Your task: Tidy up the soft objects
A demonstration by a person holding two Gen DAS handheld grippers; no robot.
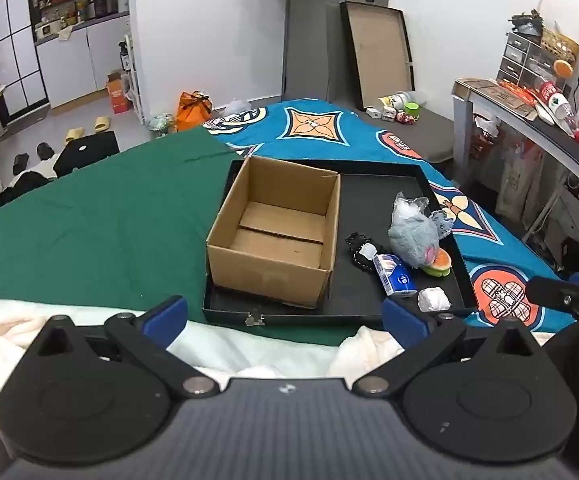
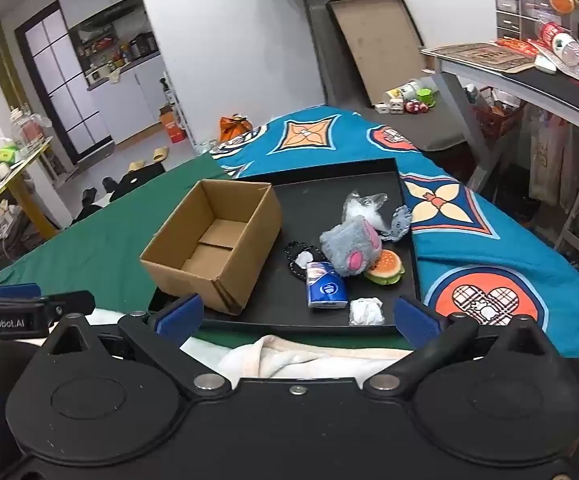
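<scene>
Blue-padded, the left gripper [image 1: 285,320] and right gripper [image 2: 295,316] were held wide open, empty; a fuzzy grey plush [image 2: 349,250] was seen at one o'clock of the cardboard box [image 2: 213,248].

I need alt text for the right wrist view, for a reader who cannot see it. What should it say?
An empty cardboard box stands in a black tray on a bed, beside a grey plush toy, a toy burger, a blue tissue pack and a crumpled white wad. The open right gripper hovers in front, holding nothing.
</scene>
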